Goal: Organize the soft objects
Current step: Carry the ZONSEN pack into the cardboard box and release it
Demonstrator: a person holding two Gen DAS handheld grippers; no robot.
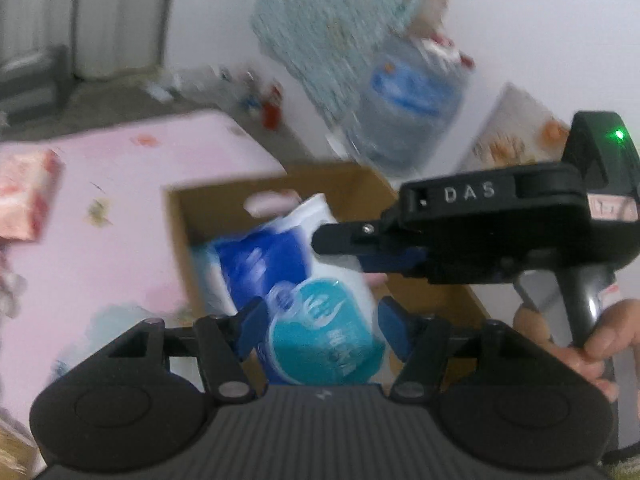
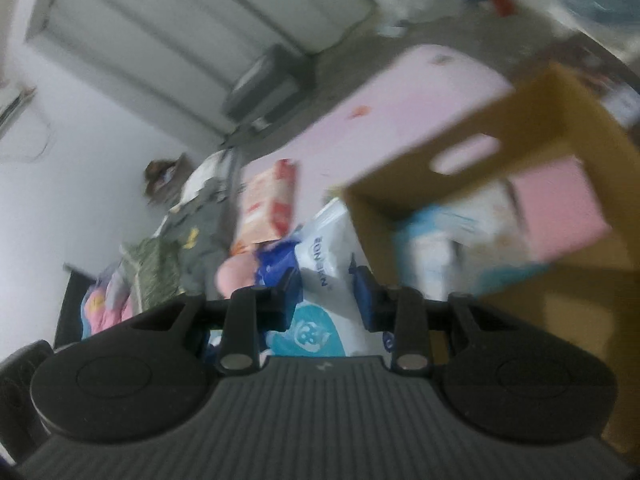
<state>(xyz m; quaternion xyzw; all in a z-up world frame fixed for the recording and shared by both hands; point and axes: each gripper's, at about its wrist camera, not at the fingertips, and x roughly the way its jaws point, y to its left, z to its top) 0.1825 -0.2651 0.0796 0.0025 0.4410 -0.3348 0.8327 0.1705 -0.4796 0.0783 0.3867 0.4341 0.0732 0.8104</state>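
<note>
Clearly both claws grip one soft pack point(image 1: 316, 312), a white plastic-wrapped bundle printed in blue and teal. The left gripper point(image 1: 320, 320) stands about half spread, its blue pads pressed on the pack's two sides at the teal end. The right gripper point(image 1: 340, 248) reaches in from the right in the left wrist view, its jaws drawn much closer together and pinching the pack's white upper part; a hand point(image 1: 580, 344) holds its grey handle. In the right wrist view the same gripper point(image 2: 326, 292) nips a narrow fold of the white wrapper point(image 2: 328, 264). The pack hangs over the open cardboard box point(image 1: 224, 200), which stands on a pink bed sheet point(image 1: 120, 216); whether it touches the box floor cannot be told. Everything is smeared by motion blur, so the print on the pack is unreadable. What lies inside the box in the right wrist view is only pink and pale blue smudges. A red and white packet point(image 1: 28, 196) lies cut off at the left edge.
</note>
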